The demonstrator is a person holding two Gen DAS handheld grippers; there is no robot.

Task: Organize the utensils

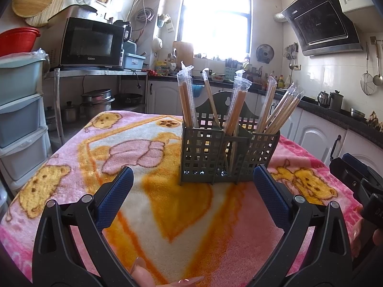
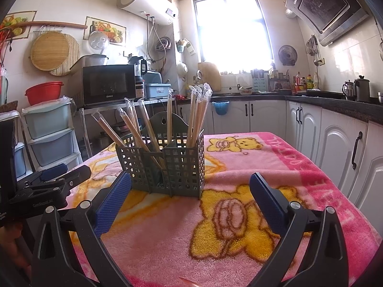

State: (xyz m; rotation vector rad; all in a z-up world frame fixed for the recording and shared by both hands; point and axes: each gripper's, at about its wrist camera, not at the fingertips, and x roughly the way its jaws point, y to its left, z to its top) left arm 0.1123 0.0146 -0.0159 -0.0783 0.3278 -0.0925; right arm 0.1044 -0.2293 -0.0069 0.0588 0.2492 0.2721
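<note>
We are holding both the left gripper and right gripper with fingers wide apart, empty; wrapped chopsticks are all standing in the holder, so sorting is looking finished.

From my seat, the lower ends of the plastic-wrapped wooden chopsticks vanish behind the walls of the grey lattice plastic holder, so I cannot tell how they rest on its floor. The window is blown out to white and I see nothing through it. My right gripper is cut off by the left wrist view's right edge; my left gripper is cut off at the right wrist view's left edge. The pink bear-patterned fleece blanket covers the table completely. Bottles on the far counter are too small to read.
</note>
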